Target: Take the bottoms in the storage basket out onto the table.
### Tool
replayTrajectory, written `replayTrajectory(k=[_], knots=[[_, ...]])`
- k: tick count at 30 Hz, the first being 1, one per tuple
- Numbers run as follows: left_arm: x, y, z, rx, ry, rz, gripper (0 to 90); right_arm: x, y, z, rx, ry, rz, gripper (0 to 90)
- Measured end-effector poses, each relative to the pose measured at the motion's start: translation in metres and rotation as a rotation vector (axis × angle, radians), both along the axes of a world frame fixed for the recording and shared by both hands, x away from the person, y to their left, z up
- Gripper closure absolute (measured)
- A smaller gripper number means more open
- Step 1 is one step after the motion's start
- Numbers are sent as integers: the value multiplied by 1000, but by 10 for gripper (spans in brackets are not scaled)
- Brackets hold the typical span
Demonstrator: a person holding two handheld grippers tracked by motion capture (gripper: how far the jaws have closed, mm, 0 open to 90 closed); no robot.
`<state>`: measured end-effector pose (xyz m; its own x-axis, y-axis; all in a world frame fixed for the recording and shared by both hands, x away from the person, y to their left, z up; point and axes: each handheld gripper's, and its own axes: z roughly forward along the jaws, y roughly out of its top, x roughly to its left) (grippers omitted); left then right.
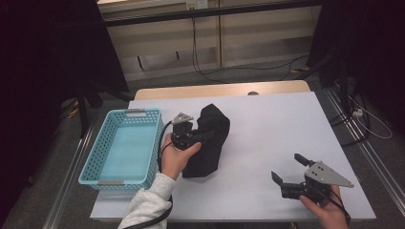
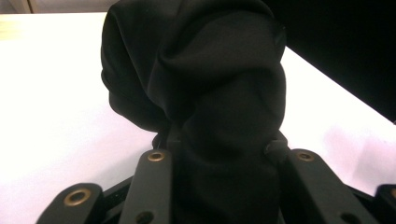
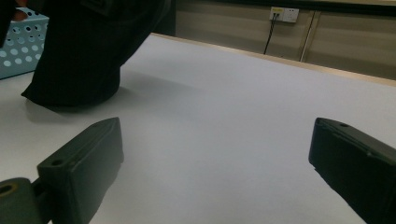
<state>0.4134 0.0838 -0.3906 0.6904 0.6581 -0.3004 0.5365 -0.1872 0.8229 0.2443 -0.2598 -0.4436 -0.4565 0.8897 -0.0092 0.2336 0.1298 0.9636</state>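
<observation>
White desk (image 1: 267, 138): our left tongs (image 1: 187, 130) grip the black cloth (image 1: 210, 138), right tongs (image 1: 286, 172) wait agape; next, we judge, carry it into the basket (image 1: 90, 168).

The black cloth (image 1: 208, 138) is soft and bunched up in folds. Its bottom end rests on the white table (image 1: 267, 129), just beside the blue basket (image 1: 122, 148). Its top is pinched and lifted.
</observation>
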Motion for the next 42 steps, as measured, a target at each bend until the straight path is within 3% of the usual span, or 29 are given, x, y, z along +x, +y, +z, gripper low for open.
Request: replayTrajectory(k=[5, 8, 9, 11, 14, 20, 24, 33, 38, 40, 42], knots=[[0, -9, -8, 11, -7, -31, 643, 1, 1, 0, -1, 2, -1, 23], [1, -10, -13, 54, -68, -47, 398, 1, 3, 0, -6, -1, -3, 23], [1, -8, -13, 45, -78, -43, 345, 1, 3, 0, -9, -2, -2, 23], [-1, 0, -10, 36, -108, -30, 281, 1, 3, 0, -11, -2, 0, 23], [-5, 12, -8, 31, -109, -20, 223, 2, 5, 0, -30, -4, 2, 24], [-10, 36, -12, 54, -101, 1, 183, 9, 10, 0, -47, 3, 2, 27], [-6, 45, -11, 70, -90, 13, 162, 14, 19, 0, -59, 24, 39, 21], [-10, 47, -12, 92, -96, 18, 143, 24, 41, 1, -82, 47, 92, 18], [-10, 48, -14, 103, -93, 21, 142, 34, 57, -1, -90, 73, 177, 41], [-9, 49, -15, 103, -92, 25, 142, 36, 60, -1, -91, 76, 186, 46], [-9, 50, -15, 128, -98, 37, 142, 44, 71, -3, -93, 90, 216, 63]])
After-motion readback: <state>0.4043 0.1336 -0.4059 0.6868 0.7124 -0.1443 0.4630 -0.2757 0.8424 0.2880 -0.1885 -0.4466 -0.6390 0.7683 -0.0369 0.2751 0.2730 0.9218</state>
